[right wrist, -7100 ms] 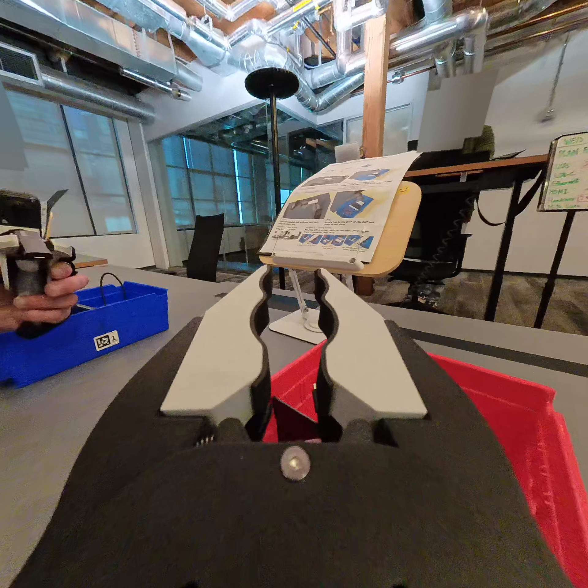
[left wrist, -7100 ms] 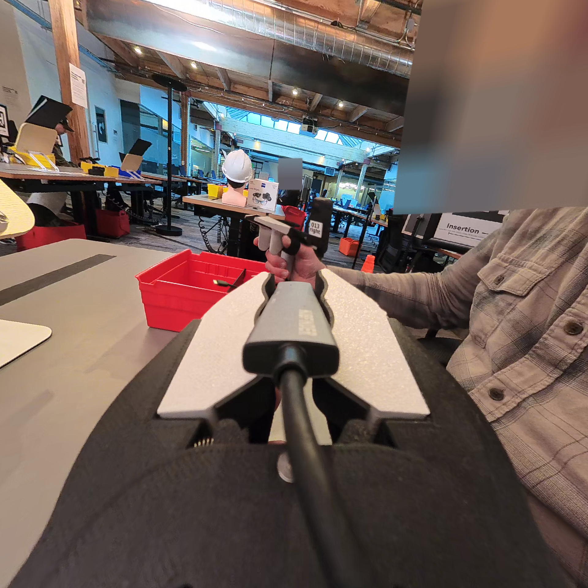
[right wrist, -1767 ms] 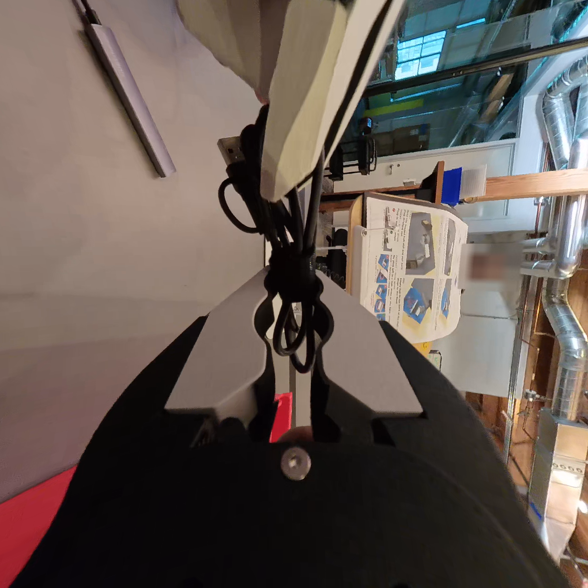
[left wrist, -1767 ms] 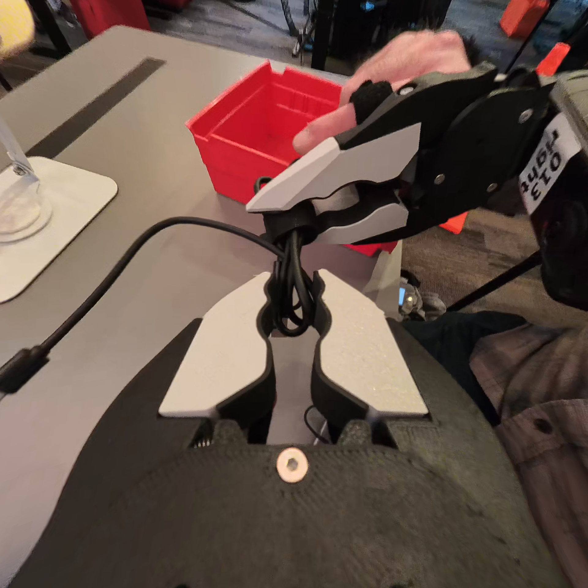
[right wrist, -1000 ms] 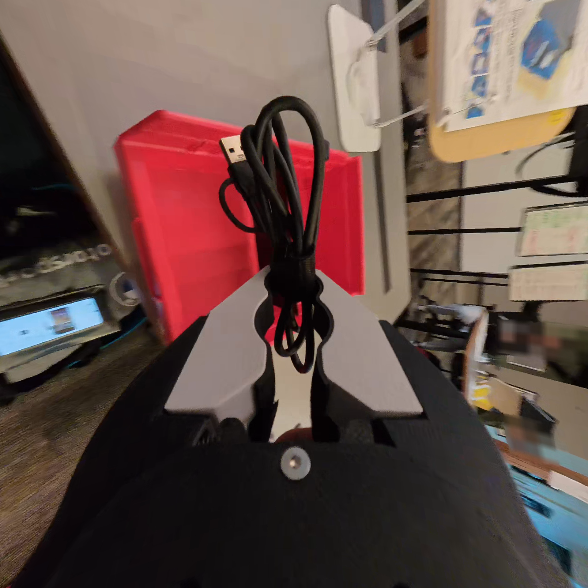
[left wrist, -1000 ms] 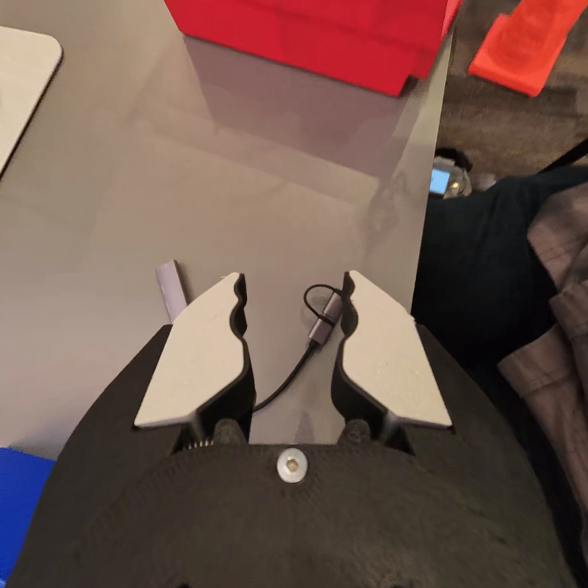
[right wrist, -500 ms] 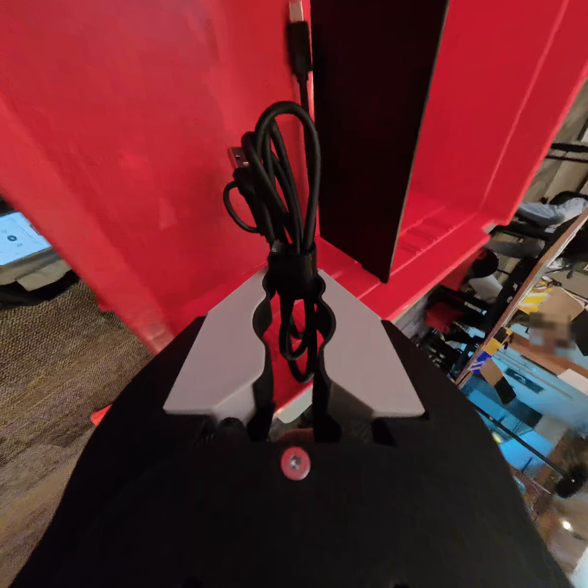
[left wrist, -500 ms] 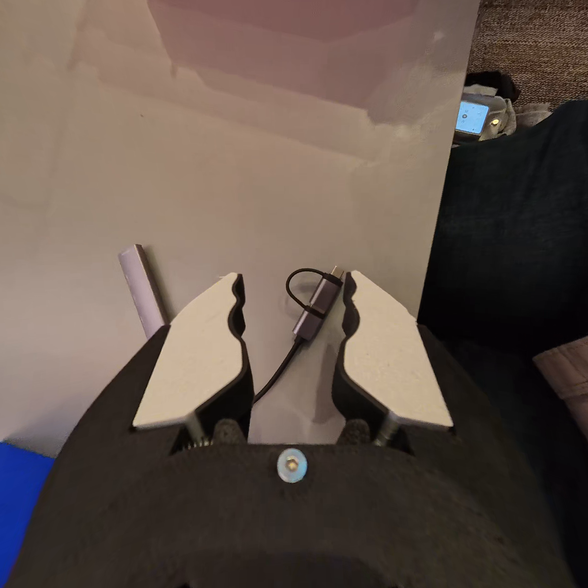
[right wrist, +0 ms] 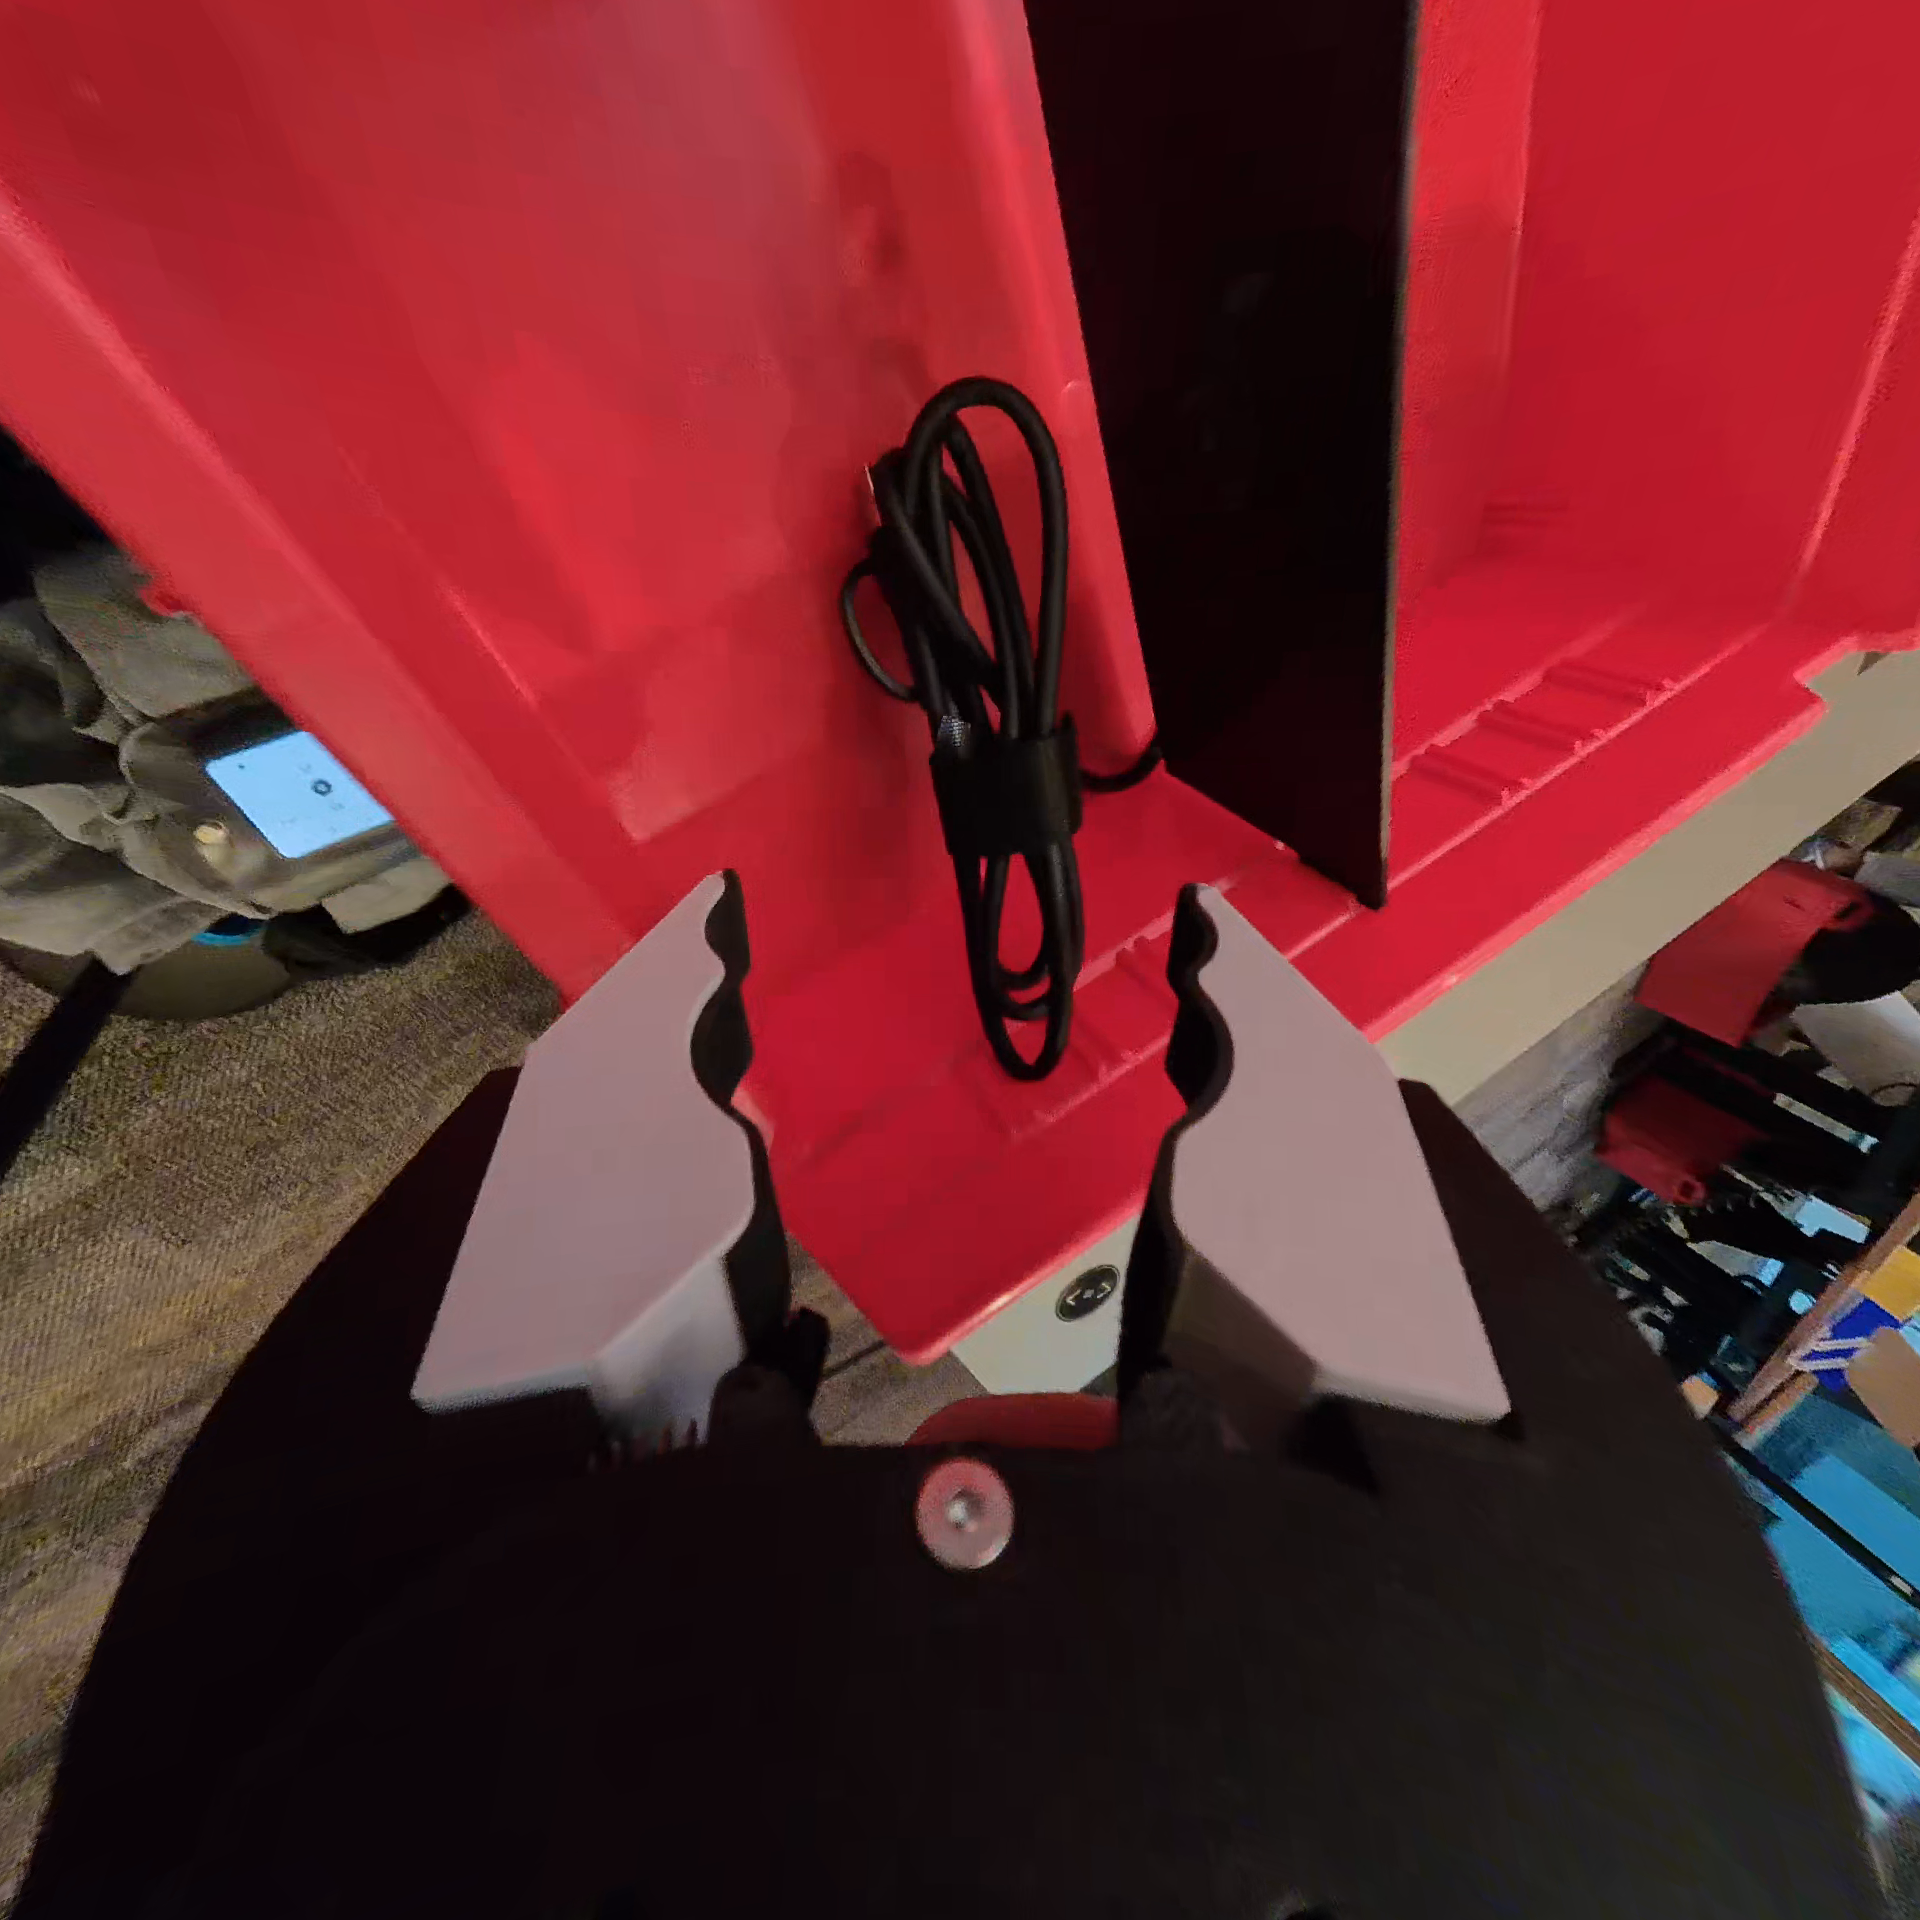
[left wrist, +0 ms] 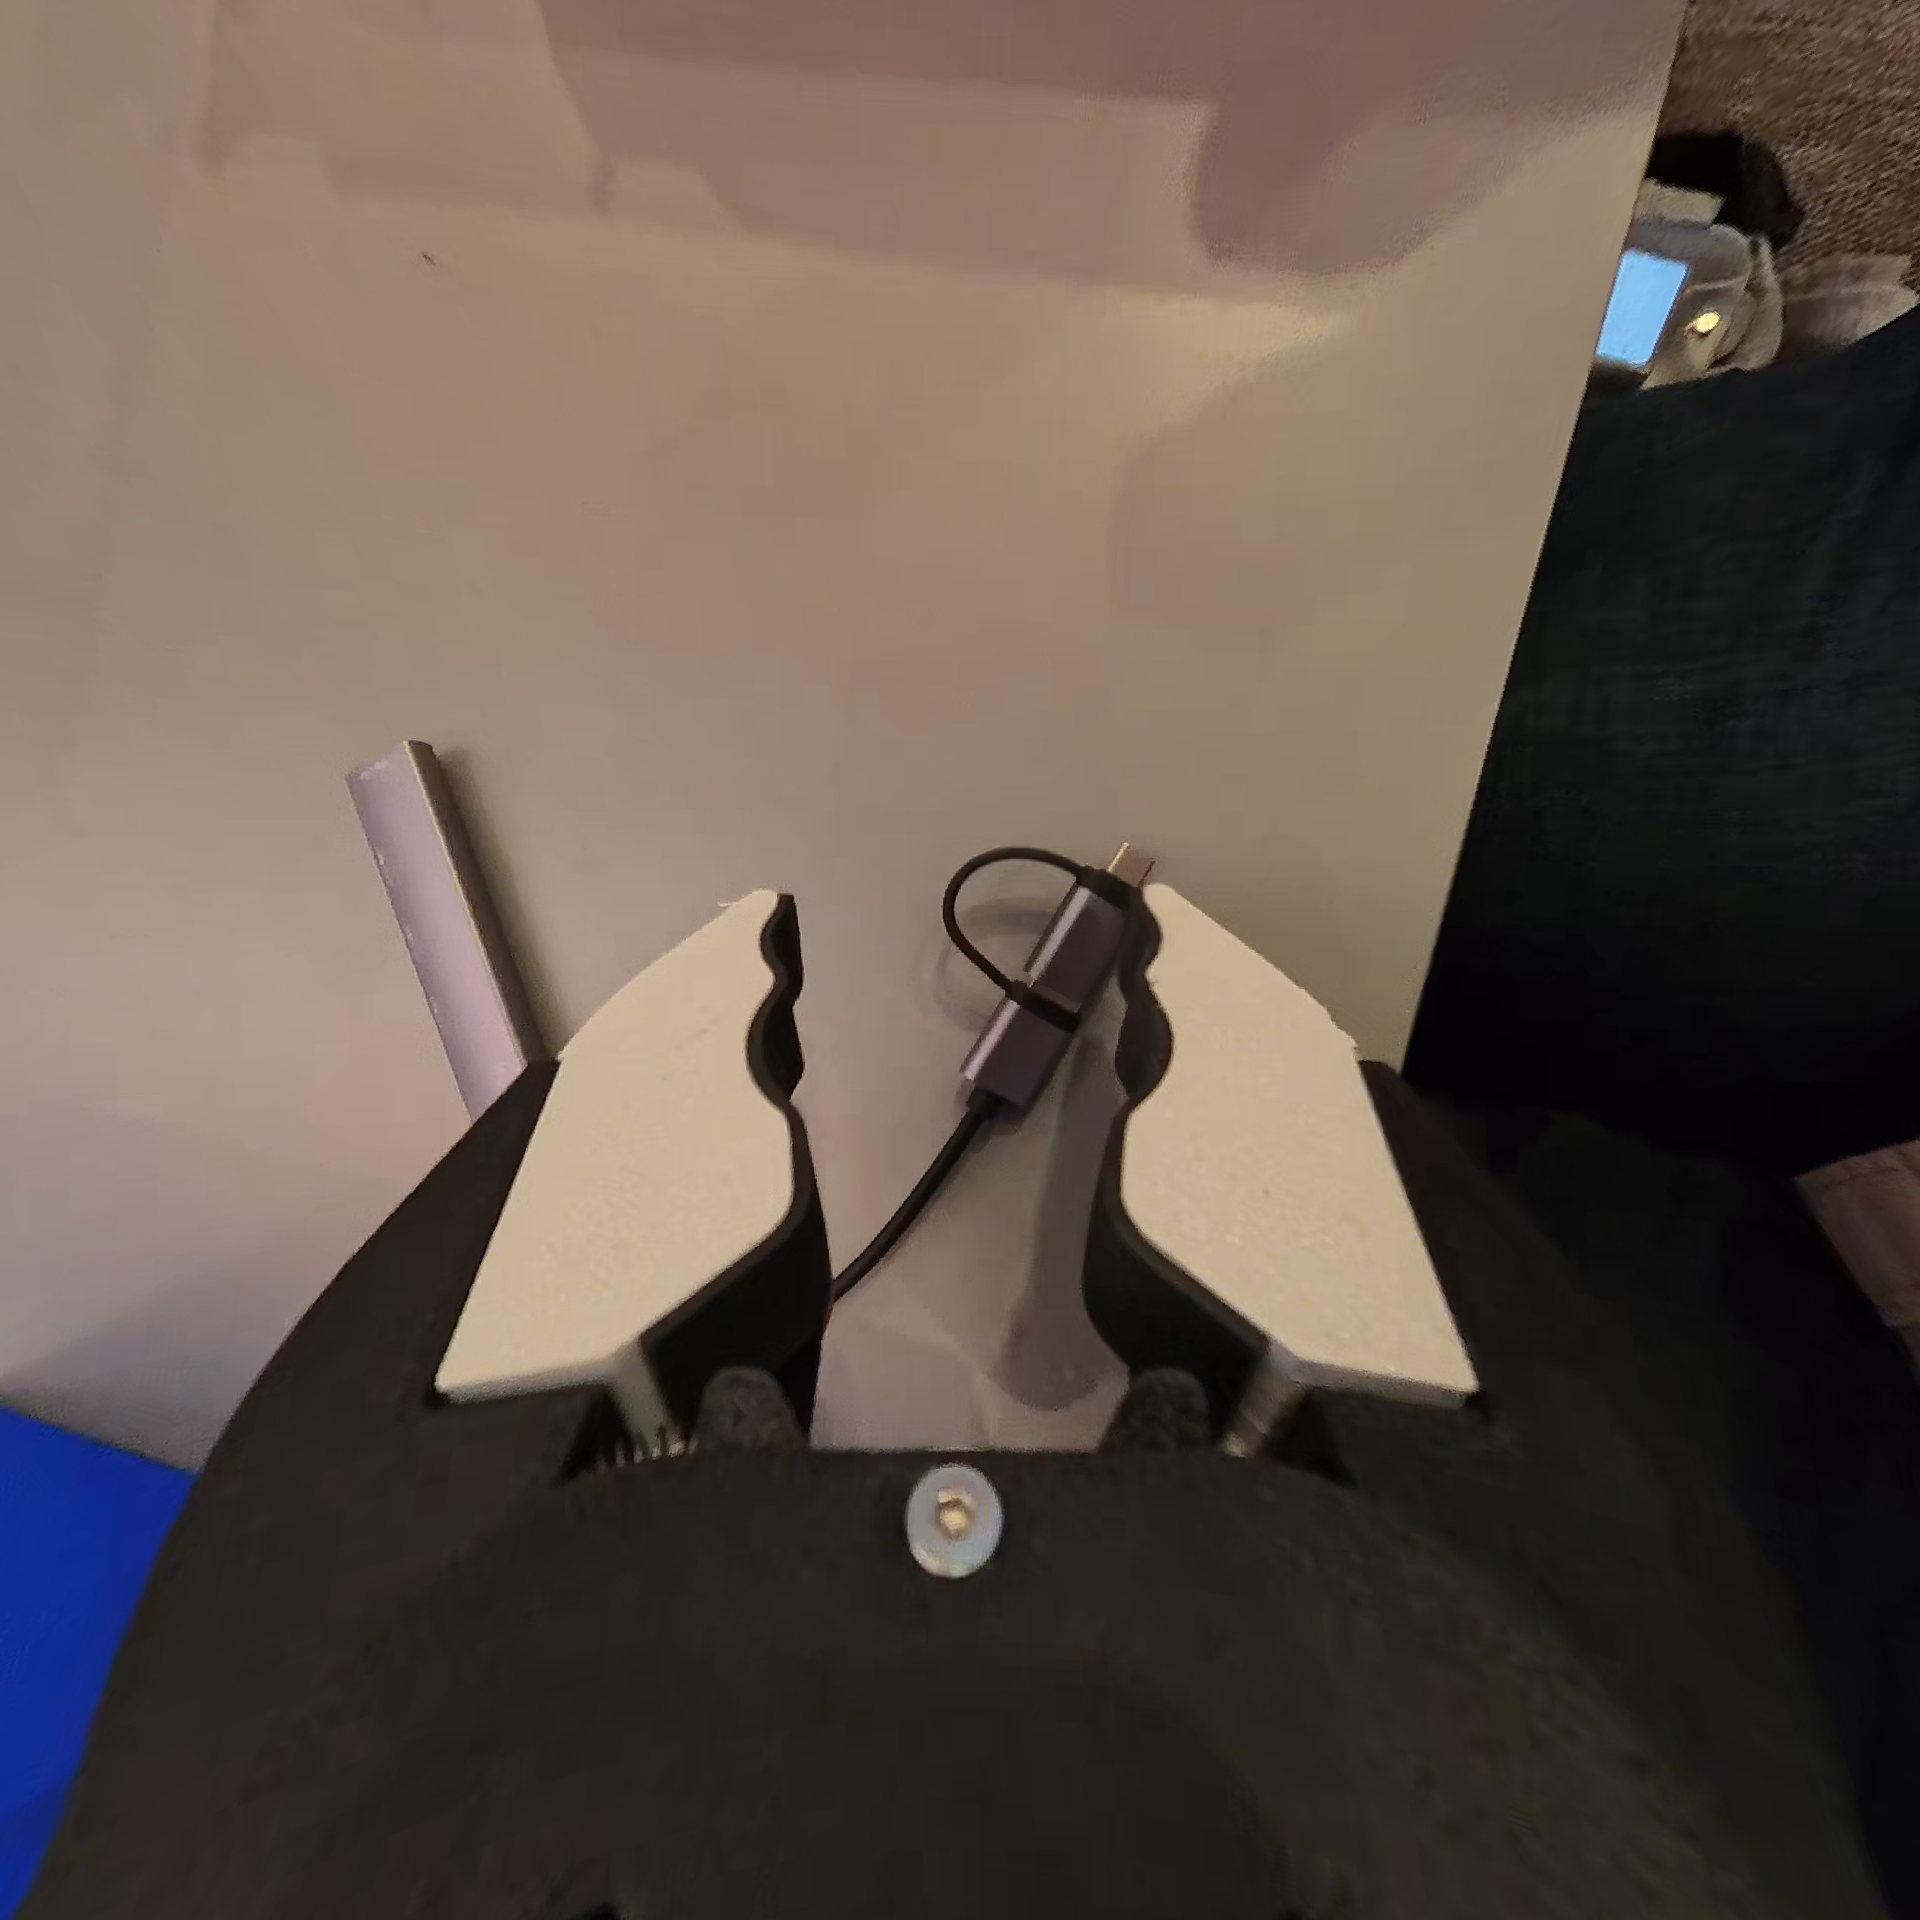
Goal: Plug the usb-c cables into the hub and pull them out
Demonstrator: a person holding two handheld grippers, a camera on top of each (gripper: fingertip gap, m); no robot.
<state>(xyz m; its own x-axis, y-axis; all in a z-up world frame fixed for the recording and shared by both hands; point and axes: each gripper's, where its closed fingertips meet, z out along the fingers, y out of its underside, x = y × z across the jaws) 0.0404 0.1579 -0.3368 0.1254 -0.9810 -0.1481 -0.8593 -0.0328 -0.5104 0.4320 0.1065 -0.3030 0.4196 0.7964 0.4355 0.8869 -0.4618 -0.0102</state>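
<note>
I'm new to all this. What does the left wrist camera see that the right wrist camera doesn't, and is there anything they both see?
Only the left wrist view shows the grey table top, with a slim grey hub lying on it, a grey plug on a thin black cable between the open jaws of the left gripper, and a blue bin corner.

Only the right wrist view shows the red bin, its black divider and a bundled black cable lying inside, ahead of the open right gripper.

Both show a small lit screen on the carpeted floor.
</note>
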